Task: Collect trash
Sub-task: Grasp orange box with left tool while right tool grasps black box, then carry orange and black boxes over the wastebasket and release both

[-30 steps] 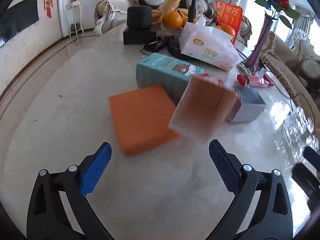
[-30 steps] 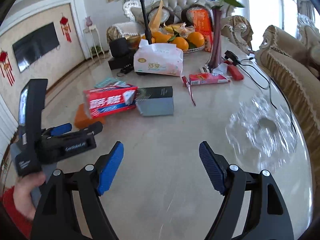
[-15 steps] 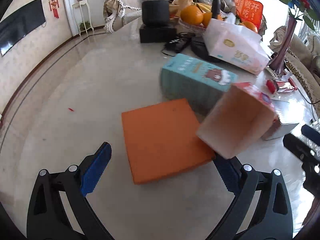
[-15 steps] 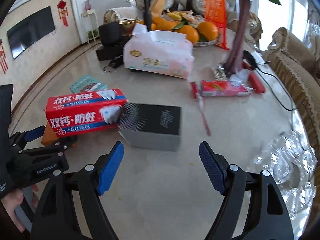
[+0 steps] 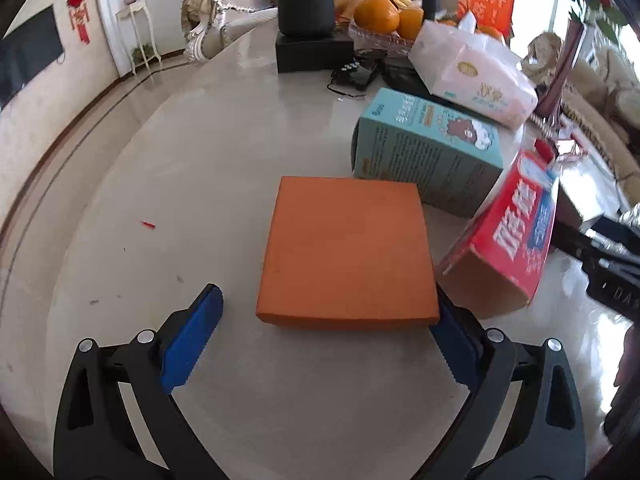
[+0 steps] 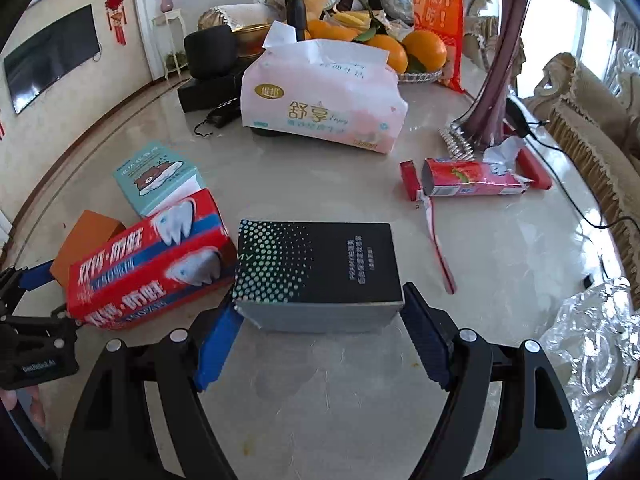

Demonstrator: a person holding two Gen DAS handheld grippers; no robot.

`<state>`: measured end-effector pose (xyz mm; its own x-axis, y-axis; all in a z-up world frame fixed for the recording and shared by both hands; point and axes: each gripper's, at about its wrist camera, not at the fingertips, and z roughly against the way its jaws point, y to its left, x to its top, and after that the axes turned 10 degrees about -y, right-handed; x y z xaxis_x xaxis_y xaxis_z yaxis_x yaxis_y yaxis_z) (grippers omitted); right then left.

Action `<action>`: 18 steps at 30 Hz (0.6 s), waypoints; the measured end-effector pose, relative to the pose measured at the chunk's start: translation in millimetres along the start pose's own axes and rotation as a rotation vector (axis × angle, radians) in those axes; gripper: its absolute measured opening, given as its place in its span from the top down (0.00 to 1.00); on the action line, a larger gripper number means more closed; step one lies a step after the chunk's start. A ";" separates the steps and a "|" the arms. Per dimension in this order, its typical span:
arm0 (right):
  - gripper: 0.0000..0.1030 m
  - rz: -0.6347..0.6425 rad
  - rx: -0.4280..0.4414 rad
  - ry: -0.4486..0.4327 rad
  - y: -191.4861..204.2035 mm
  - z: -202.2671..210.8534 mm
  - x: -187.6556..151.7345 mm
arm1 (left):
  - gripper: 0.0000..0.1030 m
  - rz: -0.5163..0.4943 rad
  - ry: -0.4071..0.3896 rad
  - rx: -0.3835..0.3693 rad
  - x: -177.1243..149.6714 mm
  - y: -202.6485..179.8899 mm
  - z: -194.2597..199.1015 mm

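Observation:
An orange flat box (image 5: 346, 252) lies on the marble table just ahead of my open left gripper (image 5: 320, 336); its near right corner touches the right finger. It also shows in the right wrist view (image 6: 86, 236). A red toothpaste box (image 5: 506, 240) leans beside it, seen too in the right wrist view (image 6: 148, 264). A black dotted box (image 6: 316, 268) sits between the tips of my open right gripper (image 6: 320, 332). A teal bear box (image 5: 430, 152) stands behind, also in the right wrist view (image 6: 156, 176).
A pink tissue pack (image 6: 320, 108), a fruit bowl with oranges (image 6: 400, 52), a purple vase (image 6: 496, 80), a red wrapper tube (image 6: 472, 178), a black speaker (image 5: 306, 12) and crinkled clear plastic (image 6: 592, 352) crowd the far and right table. Sofas lie beyond.
Both grippers moved forward: the left closed in on the orange box, the right on the black box. The red toothpaste box tipped down to lean on the table.

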<state>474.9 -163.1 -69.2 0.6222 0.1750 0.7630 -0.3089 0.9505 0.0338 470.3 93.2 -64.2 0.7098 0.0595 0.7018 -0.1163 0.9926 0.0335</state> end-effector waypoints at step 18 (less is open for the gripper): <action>0.39 -0.140 0.139 -0.046 -6.6 86.6 -39.5 | 0.32 0.049 -0.051 -0.130 -39.0 39.0 73.3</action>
<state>390.1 -198.6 -43.6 0.6335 0.0285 0.7733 -0.3200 0.9195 0.2283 387.2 121.8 -38.1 0.6690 0.1060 0.7357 -0.0566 0.9942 -0.0918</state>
